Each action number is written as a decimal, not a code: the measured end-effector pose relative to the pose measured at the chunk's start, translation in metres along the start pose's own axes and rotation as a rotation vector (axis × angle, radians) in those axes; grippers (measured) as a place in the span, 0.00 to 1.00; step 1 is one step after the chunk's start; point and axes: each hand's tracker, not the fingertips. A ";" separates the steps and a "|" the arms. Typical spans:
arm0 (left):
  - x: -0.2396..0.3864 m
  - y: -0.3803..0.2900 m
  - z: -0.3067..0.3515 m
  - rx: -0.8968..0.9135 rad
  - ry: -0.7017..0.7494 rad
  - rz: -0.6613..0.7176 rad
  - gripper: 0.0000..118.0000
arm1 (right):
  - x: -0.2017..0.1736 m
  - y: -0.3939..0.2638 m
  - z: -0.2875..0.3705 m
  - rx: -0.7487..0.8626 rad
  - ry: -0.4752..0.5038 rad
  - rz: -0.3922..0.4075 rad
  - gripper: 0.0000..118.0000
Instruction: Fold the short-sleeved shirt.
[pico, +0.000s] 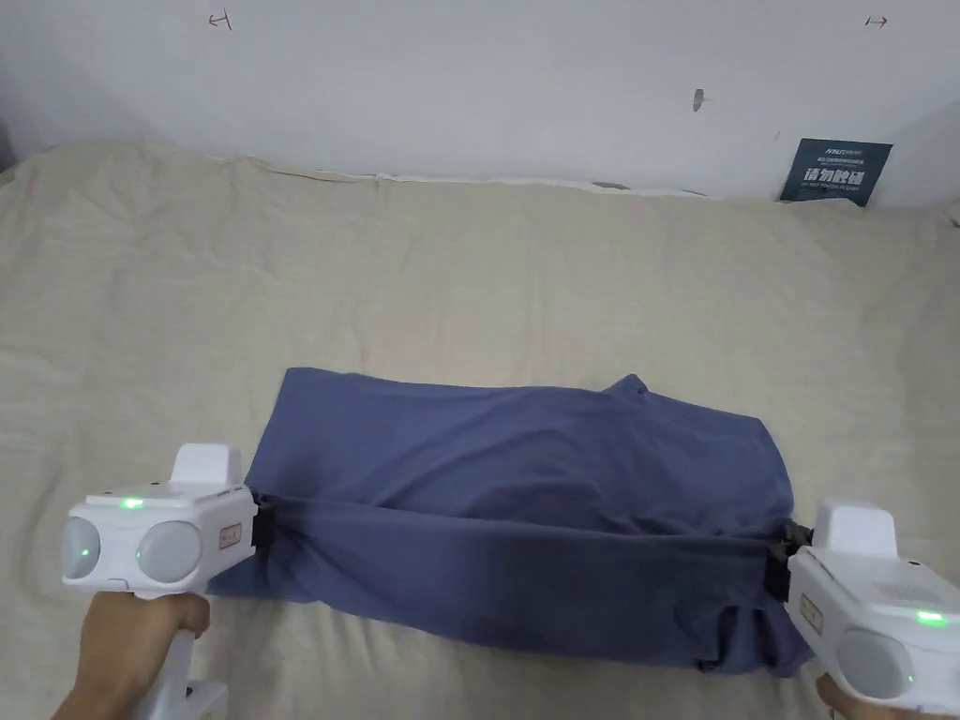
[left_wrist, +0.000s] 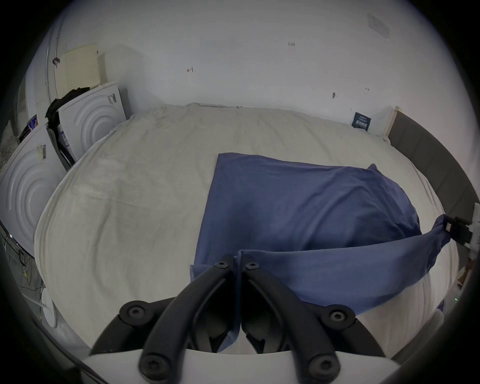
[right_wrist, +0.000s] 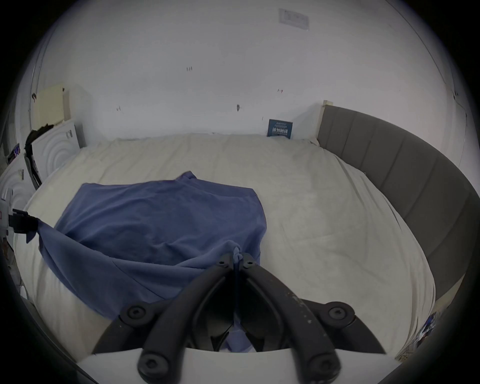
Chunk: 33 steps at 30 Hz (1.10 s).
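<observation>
Shirt (pico: 525, 450): blue, on the bed (pico: 469, 272); sleeves hidden in folds.
Left tongs (pico: 265, 522): clamped on the shirt's near edge.
Right tongs (pico: 780, 555): clamped likewise, body cut off by the frame.

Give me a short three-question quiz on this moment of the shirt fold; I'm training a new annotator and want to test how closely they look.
1. True or false: both the left gripper and the right gripper are shut on the blue shirt.
2. The shirt's near edge is: A) flat on the bed sheet, B) lifted and stretched between the grippers, C) hanging off the bed.
3. What stands against the wall at the bed's far right corner?

Key: 1. True. 2. B. 3. A small dark blue sign.
</observation>
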 end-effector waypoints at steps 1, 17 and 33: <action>0.001 0.005 -0.010 -0.018 0.002 0.002 0.04 | -0.002 0.003 -0.011 -0.015 -0.004 0.007 0.05; 0.023 0.017 -0.043 -0.125 0.073 -0.027 0.85 | -0.006 0.001 -0.062 -0.199 -0.024 -0.086 0.65; 0.063 0.022 0.146 0.643 -0.014 -0.045 0.83 | -0.021 0.055 0.161 0.513 -0.012 -0.012 0.77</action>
